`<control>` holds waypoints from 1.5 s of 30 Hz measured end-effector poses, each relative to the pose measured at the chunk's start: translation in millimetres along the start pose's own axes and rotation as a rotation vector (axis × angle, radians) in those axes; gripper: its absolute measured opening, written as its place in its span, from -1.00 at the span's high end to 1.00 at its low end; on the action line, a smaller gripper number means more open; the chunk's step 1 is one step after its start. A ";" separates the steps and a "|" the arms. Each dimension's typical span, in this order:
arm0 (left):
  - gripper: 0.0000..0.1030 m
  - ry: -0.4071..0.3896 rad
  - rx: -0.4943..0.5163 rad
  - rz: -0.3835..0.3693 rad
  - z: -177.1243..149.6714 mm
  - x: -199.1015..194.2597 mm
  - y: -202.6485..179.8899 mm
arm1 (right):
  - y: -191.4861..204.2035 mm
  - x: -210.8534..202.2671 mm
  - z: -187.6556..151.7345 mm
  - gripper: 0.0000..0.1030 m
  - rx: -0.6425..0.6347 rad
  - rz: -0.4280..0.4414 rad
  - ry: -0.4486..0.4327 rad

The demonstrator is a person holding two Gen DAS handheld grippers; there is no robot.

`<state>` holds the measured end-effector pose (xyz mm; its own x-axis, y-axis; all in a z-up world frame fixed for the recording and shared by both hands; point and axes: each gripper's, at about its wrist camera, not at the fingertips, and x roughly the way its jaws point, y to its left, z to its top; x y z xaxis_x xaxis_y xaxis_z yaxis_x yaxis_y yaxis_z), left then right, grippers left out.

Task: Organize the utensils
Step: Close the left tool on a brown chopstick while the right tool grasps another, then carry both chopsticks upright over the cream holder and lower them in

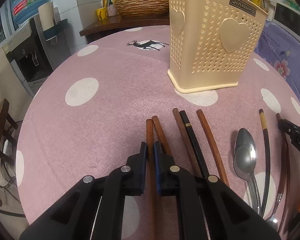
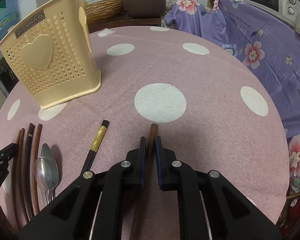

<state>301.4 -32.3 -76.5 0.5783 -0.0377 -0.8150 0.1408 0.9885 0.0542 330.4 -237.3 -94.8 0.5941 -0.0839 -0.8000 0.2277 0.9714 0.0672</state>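
The cream utensil holder (image 1: 214, 40) stood upright on the pink dotted bench (image 1: 102, 64), and everything else lay on the cloth nearer the cameras than it. The left gripper (image 1: 150, 150) was closed on a brown wooden chopstick (image 1: 149, 132), its blue pads pressed to either side of the stick, whose tip pointed toward the holder. A second brown chopstick (image 1: 160, 132) lay just beside it, touching it near the pads. Further from the holder's left corner lay another brown chopstick (image 1: 184, 132), a black one with a gold band (image 1: 192, 134) and one more brown stick (image 1: 208, 134), then two stacked metal spoons (image 1: 245, 156). The right gripper (image 2: 150, 146) was likewise closed on a brown chopstick (image 2: 153, 132), well clear of the holder's base, with a black gold-banded chopstick (image 2: 98, 140) lying between it and the spoons (image 2: 47, 166).
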 end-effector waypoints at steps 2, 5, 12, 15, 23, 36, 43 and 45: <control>0.84 -0.001 -0.009 -0.006 1.7 0.6 0.9 | -2.1 0.0 0.8 0.81 0.017 0.028 0.003; 0.84 -0.002 -0.026 -0.027 4.2 -0.9 5.3 | -3.7 -6.5 2.5 0.82 0.018 0.048 -0.025; 0.84 -0.129 -0.088 -0.118 20.8 -47.4 25.3 | -15.8 -56.7 15.7 0.85 0.002 0.135 -0.175; 0.85 -0.212 -0.094 -0.139 29.2 -76.9 31.5 | -21.3 -84.0 23.8 0.85 -0.011 0.185 -0.240; 0.85 -0.393 -0.090 -0.146 44.5 -138.0 43.0 | -38.9 -144.6 40.5 0.85 -0.030 0.335 -0.359; 0.85 -0.442 -0.097 -0.148 44.5 -153.5 55.4 | -48.1 -174.4 49.4 0.85 -0.085 0.348 -0.404; 0.85 -0.549 -0.087 -0.160 94.1 -193.3 50.2 | -28.6 -226.0 105.1 0.86 -0.102 0.366 -0.541; 0.85 -0.591 -0.090 -0.170 118.0 -210.9 46.3 | -15.5 -241.9 126.0 0.86 -0.111 0.367 -0.581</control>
<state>280.8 4.2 166.0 0.9045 -0.2444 -0.3496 0.2162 0.9692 -0.1183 280.4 -260.1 172.8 0.9412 0.1795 -0.2864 -0.1290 0.9740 0.1865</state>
